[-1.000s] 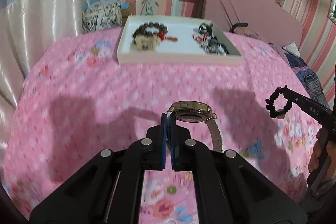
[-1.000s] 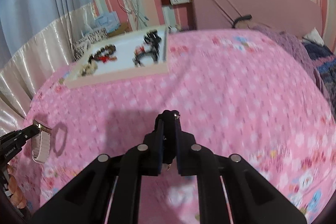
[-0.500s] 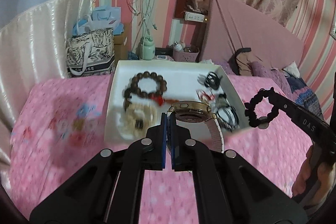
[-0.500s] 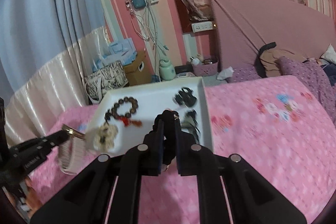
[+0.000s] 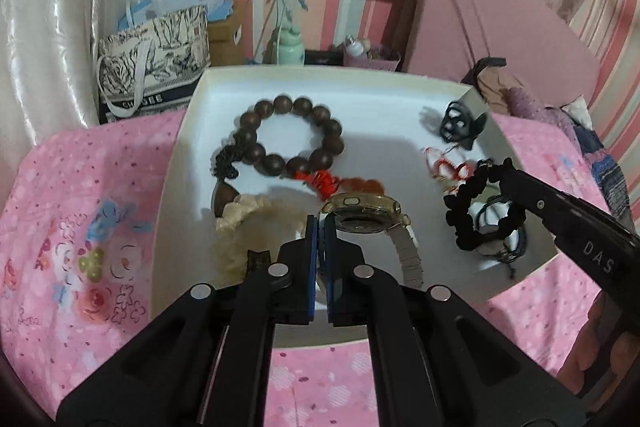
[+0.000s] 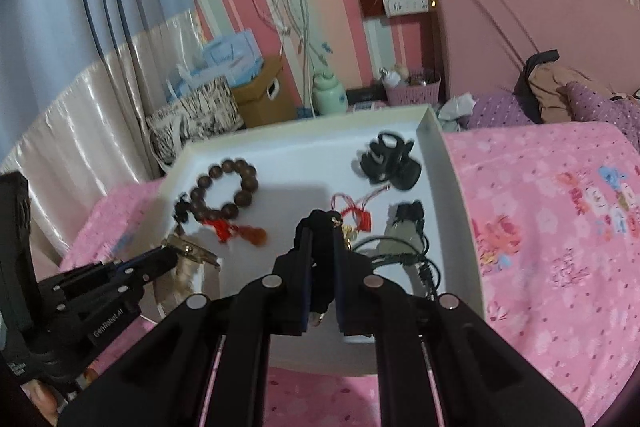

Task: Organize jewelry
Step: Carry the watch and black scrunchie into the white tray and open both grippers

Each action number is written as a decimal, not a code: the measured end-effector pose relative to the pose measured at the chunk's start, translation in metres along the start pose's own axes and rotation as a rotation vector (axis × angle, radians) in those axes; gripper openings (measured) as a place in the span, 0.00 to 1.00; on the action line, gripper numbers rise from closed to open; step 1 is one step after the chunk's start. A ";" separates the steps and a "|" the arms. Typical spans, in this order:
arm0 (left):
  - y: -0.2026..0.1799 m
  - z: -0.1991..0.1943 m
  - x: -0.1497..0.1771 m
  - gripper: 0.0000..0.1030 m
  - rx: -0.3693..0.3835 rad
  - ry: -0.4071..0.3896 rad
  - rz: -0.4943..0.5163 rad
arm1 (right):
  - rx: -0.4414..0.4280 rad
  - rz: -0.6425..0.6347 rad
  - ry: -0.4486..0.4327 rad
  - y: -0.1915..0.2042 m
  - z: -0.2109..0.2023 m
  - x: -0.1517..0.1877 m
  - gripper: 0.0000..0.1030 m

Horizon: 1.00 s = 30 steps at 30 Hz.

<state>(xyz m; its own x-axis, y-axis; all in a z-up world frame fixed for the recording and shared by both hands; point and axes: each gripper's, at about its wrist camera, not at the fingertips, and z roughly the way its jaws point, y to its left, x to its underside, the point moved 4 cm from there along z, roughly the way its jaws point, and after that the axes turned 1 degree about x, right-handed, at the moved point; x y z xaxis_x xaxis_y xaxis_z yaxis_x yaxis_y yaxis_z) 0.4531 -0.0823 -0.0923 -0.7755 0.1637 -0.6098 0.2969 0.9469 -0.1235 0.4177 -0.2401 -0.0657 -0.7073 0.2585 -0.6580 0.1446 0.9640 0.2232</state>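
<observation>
Left gripper (image 5: pixel 319 227): you pinch the gold watch (image 5: pixel 362 213) by its strap, jaws closed, above the near edge of the white tray (image 5: pixel 182 131).
Right gripper (image 6: pixel 322 239): you clamp the black beaded bracelet (image 5: pixel 478 211) over the tray's right side.
Wooden bead bracelet (image 5: pixel 288 133): lies toward the tray's far left.
Black hair claw (image 6: pixel 390 163): sits in the far right corner.
Tray: rests on the pink floral bedspread (image 5: pixel 80 211).

black scrunchie (image 6: pixel 320 259) pinched, probably over white tray (image 6: pixel 448 163)
</observation>
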 end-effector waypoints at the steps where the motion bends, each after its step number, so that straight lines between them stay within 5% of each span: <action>1: 0.001 0.003 0.001 0.01 -0.009 0.002 0.001 | -0.001 -0.004 0.016 0.000 0.006 0.003 0.09; 25: 0.015 0.026 0.003 0.02 -0.055 0.026 -0.003 | 0.078 -0.087 0.126 0.002 0.037 0.023 0.11; 30: 0.012 0.017 0.001 0.11 -0.035 0.025 -0.006 | 0.066 -0.091 0.108 0.004 0.027 0.018 0.40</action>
<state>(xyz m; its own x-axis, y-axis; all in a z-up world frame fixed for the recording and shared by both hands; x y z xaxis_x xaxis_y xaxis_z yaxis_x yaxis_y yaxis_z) 0.4651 -0.0759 -0.1080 -0.7910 0.1645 -0.5892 0.2729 0.9569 -0.0991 0.4247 -0.2299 -0.0960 -0.7892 0.1655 -0.5914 0.1192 0.9860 0.1167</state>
